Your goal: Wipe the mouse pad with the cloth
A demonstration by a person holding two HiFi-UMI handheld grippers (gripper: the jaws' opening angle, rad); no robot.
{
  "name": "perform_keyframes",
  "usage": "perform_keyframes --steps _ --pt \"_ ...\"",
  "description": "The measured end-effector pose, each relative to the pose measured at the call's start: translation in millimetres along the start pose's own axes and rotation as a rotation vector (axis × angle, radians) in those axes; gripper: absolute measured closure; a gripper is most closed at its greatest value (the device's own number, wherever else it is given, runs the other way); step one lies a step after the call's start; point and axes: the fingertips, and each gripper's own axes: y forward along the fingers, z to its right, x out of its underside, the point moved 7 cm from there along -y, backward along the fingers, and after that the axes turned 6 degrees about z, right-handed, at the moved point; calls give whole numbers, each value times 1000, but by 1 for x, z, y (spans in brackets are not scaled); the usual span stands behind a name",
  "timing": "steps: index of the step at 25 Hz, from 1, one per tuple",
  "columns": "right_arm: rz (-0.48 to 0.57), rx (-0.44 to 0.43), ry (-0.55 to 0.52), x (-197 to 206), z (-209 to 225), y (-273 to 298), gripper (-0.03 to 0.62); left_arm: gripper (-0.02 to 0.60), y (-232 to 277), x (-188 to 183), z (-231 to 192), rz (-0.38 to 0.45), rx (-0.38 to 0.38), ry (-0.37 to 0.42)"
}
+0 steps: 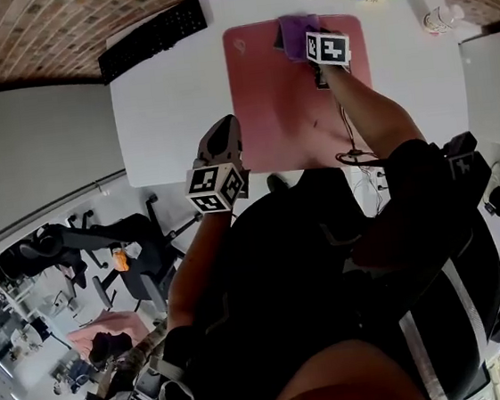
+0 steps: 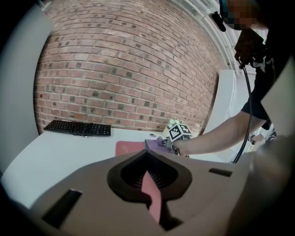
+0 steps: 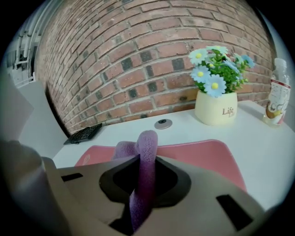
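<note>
Two claws in view. Right claw (image 3: 140, 184) clamped on fuzzy purple cloth (image 3: 146, 152); cloth's lower end hidden inside jaws, rounded fold bulging out at far edge of smooth pink mouse pad (image 3: 198, 154). Pad's near right corner covered by forearm in head view. Left claw (image 2: 150, 189) over near edge of white surface (image 1: 168, 114), jaws narrowly apart, nothing held, pink showing through slit.
</note>
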Motion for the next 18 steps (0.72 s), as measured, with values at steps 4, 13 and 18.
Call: perform_keyframes --steps 4,13,18 --pt "13 35 12 -3 20 -10 534 581 3 3 5 -6 26 -2" --pt "39 120 48 -4 54 -28 534 581 4 7 12 -12 67 -2" --pt "42 188 73 -2 78 -43 534 581 1 10 13 -15 73 -2"
